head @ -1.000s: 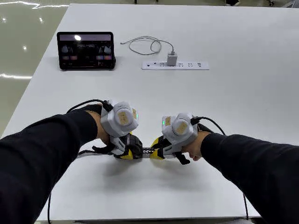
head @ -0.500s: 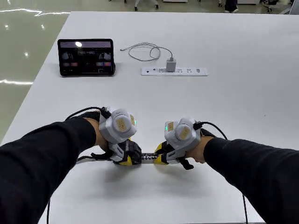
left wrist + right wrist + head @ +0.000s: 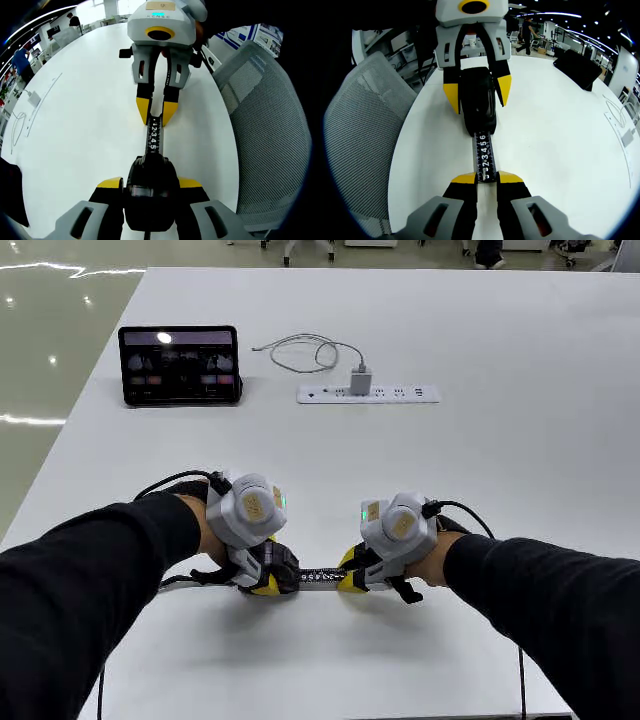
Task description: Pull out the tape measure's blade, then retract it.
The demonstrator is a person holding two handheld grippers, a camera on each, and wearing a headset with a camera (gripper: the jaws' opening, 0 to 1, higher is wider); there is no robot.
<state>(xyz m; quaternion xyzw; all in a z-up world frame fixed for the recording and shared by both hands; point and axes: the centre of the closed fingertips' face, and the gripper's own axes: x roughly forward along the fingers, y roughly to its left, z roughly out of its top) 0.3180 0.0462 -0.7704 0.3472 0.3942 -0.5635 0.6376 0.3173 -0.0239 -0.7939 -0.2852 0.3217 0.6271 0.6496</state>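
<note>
A black tape measure case [image 3: 150,192] [image 3: 477,100] [image 3: 280,568] rests low over the white table, held between the yellow-tipped jaws of my left gripper [image 3: 150,186] [image 3: 268,582], which is shut on it. A short length of black blade [image 3: 153,139] [image 3: 483,156] [image 3: 319,577] with white numbers runs out of the case. My right gripper [image 3: 484,178] [image 3: 348,580] is shut on the blade's end. The two grippers face each other near the table's front edge, a short gap apart.
A tablet [image 3: 180,363] stands at the far left of the table [image 3: 520,440]. A white power strip [image 3: 368,394] with a charger and a coiled cable [image 3: 300,350] lies behind the grippers. A grey mesh chair [image 3: 270,140] [image 3: 365,120] sits by the table's edge.
The right gripper has moved to the right, away from the left one, and more of the blade shows between them. The head camera has also shifted a little.
</note>
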